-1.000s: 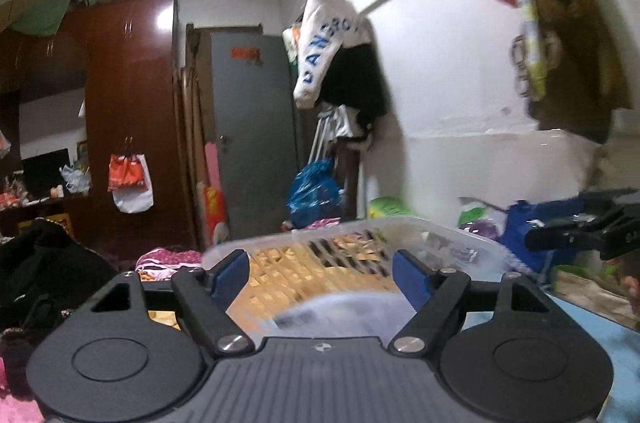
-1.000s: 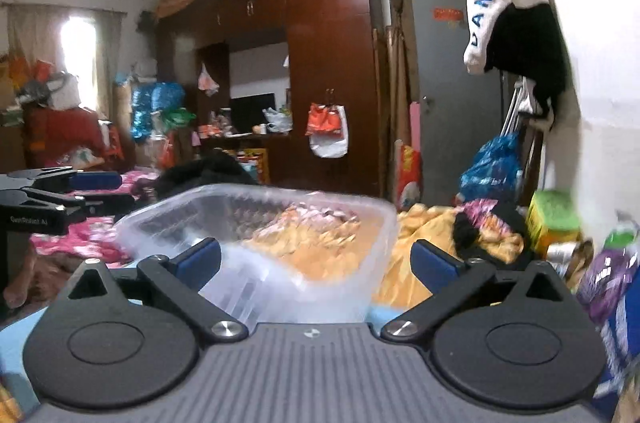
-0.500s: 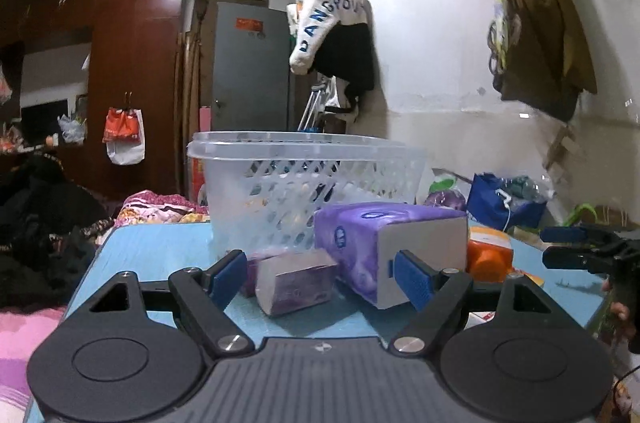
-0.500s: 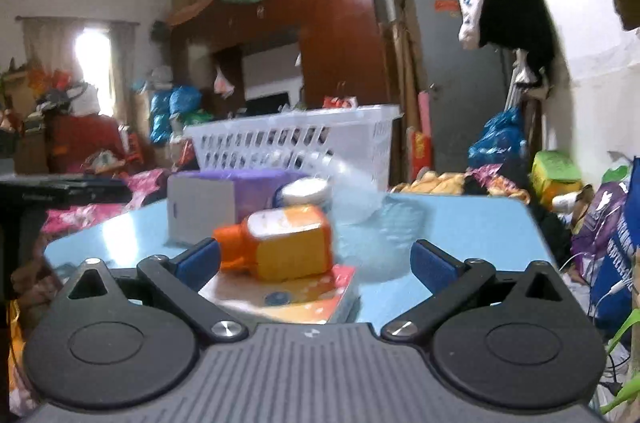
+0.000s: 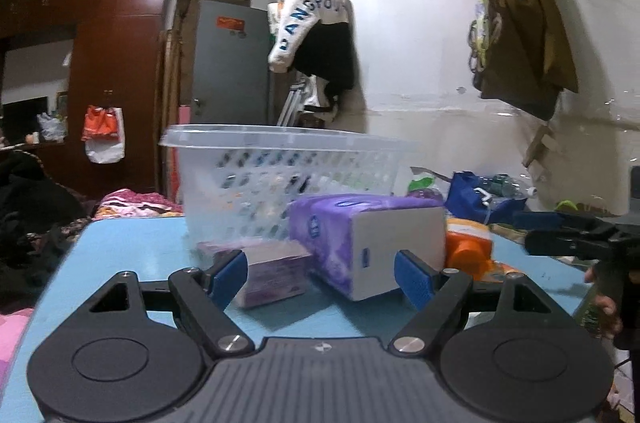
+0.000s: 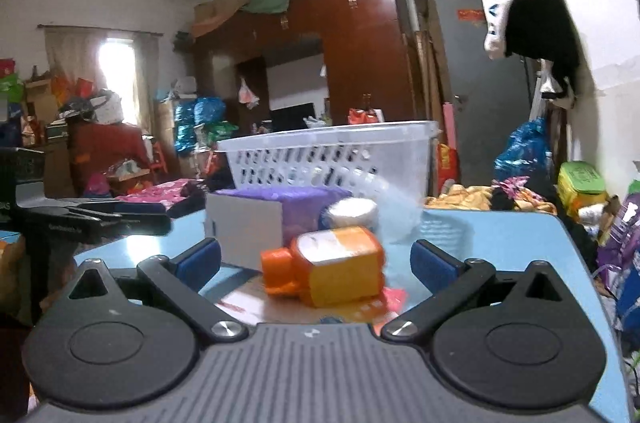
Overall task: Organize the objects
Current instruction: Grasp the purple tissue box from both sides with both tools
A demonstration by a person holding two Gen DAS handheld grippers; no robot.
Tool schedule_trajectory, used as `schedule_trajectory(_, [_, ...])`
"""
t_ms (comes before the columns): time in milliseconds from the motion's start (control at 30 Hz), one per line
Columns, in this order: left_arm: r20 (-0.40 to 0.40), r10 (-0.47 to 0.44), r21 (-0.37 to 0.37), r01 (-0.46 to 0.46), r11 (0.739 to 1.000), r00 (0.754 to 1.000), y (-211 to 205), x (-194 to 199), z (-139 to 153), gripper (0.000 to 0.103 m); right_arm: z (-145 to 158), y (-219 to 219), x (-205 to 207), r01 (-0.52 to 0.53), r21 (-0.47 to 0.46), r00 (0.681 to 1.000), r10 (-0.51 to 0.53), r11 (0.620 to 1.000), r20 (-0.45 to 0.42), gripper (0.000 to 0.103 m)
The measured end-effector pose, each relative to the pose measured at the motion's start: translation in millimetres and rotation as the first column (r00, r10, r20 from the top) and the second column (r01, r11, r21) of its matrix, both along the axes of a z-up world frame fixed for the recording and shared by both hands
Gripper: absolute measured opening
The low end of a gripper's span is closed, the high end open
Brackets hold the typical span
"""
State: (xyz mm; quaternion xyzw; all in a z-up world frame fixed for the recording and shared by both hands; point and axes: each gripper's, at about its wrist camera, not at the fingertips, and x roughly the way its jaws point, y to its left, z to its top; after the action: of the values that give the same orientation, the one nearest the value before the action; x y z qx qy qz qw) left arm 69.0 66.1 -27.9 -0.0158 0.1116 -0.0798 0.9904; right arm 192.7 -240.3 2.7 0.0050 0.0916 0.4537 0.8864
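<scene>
A clear slotted plastic basket (image 5: 288, 179) stands on the blue table (image 5: 132, 247), also in the right wrist view (image 6: 332, 159). In front of it lie a large purple tissue pack (image 5: 368, 243) (image 6: 256, 219), a small purple pack (image 5: 272, 267) and an orange bottle on its side (image 6: 336, 267) (image 5: 468, 251). A white round container (image 6: 352, 215) sits behind the bottle. My left gripper (image 5: 320, 279) is open and empty, facing the purple packs. My right gripper (image 6: 316, 259) is open and empty, with the orange bottle just ahead between its fingers.
A flat red-orange packet (image 6: 360, 307) lies under the bottle. The other gripper shows at the right edge of the left view (image 5: 568, 235) and the left edge of the right view (image 6: 88, 215). Clutter, bags and clothes surround the table; a wardrobe (image 5: 116, 71) stands behind.
Both cameras have dropped from looking over the basket rim to table height. The packs and bottle came into view and now look closer. Both grippers stayed open.
</scene>
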Motion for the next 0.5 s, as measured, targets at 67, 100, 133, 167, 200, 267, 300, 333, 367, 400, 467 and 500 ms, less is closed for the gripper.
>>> schedule_trajectory(67, [-0.001, -0.031, 0.004, 0.031, 1.000, 1.000, -7.3, 7.2, 2.7, 0.084, 1.9, 10.0, -2.9, -0.016, -0.004, 1.000, 0.016, 1.000, 0.006, 0.103])
schedule_trajectory(100, [-0.004, -0.039, 0.002, 0.039, 0.999, 0.999, -9.3, 10.7, 3.7, 0.084, 2.7, 14.8, -3.9, -0.024, -0.009, 1.000, 0.024, 1.000, 0.006, 0.103])
schedule_trajectory(133, [-0.009, -0.047, -0.002, 0.047, 0.999, 0.999, -11.2, 15.0, 4.9, 0.084, 5.4, 21.0, -1.0, -0.036, -0.020, 0.999, 0.037, 0.999, 0.006, 0.103])
schedule_trajectory(167, [-0.014, -0.054, -0.005, 0.054, 0.999, 0.998, -12.7, 18.6, 5.8, 0.084, 5.8, 25.5, 0.9, -0.040, -0.031, 0.999, 0.040, 0.999, 0.004, 0.103])
schedule_trajectory(200, [-0.022, -0.060, -0.008, 0.060, 0.998, 0.998, -13.5, 22.3, 6.3, 0.084, 6.1, 28.3, 2.9, -0.041, -0.042, 0.999, 0.041, 0.998, 0.000, 0.103])
schedule_trajectory(267, [-0.032, -0.063, -0.009, 0.063, 0.998, 0.997, -14.7, 27.8, 6.0, 0.084, 7.2, 34.8, 9.1, -0.058, -0.064, 0.998, 0.057, 0.996, -0.017, 0.098])
schedule_trajectory(300, [-0.035, -0.060, -0.011, 0.060, 0.998, 0.998, -14.2, 29.8, 6.3, 0.084, 7.1, 36.6, 11.6, -0.064, -0.071, 0.998, 0.062, 0.995, -0.027, 0.096])
schedule_trajectory(333, [-0.038, -0.058, -0.017, 0.058, 0.998, 0.998, -13.2, 31.5, 6.2, 0.084, 6.4, 38.9, 12.4, -0.073, -0.081, 0.997, 0.070, 0.994, -0.037, 0.092])
schedule_trajectory(367, [-0.042, -0.062, -0.026, 0.061, 0.998, 0.997, -11.6, 33.4, 6.6, 0.084, 6.6, 41.1, 14.1, -0.084, -0.086, 0.996, 0.080, 0.993, -0.047, 0.089])
schedule_trajectory(400, [-0.045, -0.068, -0.036, 0.066, 0.997, 0.997, -9.7, 34.5, 6.8, 0.084, 6.6, 42.9, 15.3, -0.093, -0.089, 0.995, 0.088, 0.992, -0.057, 0.088])
schedule_trajectory(467, [-0.050, -0.073, -0.047, 0.071, 0.996, 0.996, -6.7, 36.9, 7.2, 0.084, 6.3, 44.9, 17.5, -0.107, -0.091, 0.992, 0.101, 0.990, -0.069, 0.081])
schedule_trajectory(500, [-0.056, -0.080, -0.050, 0.078, 0.996, 0.995, -5.6, 37.9, 7.1, 0.083, 5.7, 45.8, 17.0, -0.117, -0.095, 0.991, 0.110, 0.989, -0.073, 0.078])
